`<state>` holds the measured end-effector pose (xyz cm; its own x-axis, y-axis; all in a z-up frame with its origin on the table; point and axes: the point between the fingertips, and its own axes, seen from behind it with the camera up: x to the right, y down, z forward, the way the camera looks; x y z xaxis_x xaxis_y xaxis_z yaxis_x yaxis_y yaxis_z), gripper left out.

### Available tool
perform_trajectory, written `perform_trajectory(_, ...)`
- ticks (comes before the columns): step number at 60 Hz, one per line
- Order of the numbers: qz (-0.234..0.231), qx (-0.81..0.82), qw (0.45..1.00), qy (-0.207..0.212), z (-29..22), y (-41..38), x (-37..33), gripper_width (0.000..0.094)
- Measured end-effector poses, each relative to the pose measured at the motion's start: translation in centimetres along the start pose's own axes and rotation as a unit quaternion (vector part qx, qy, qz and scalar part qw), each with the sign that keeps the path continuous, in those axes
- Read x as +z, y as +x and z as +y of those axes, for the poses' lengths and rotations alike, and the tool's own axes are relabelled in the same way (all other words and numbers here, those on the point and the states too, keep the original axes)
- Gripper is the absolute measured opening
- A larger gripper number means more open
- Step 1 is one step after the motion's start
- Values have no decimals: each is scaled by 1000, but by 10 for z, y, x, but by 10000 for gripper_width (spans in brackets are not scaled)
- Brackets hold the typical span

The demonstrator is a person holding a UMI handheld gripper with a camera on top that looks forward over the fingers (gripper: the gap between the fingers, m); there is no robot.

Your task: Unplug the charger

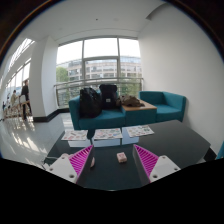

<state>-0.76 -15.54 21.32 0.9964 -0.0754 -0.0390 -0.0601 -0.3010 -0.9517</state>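
A small pinkish-white block, apparently the charger, sits on the dark table between my fingers, nearer the right one, with a gap on both sides. My gripper is open, its magenta pads spread wide just above the tabletop. A small pale thing lies close to the left pad; I cannot tell what it is. No cable or socket shows.
Three printed booklets lie in a row on the table beyond the fingers. Behind it stands a teal sofa with black backpacks. Large windows fill the back wall. A person stands far left.
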Motion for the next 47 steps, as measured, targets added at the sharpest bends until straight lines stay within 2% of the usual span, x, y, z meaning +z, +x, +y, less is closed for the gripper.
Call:
perform_trajectory(6, -6, -8, 1000, -11, 1, -4, -30, 770)
perform_trajectory(20, -13, -22, 1000, -2, 6, -9, -82, 773)
perform_trajectory(47, -12, -19, 1000, 16, -3, -4, -107, 773)
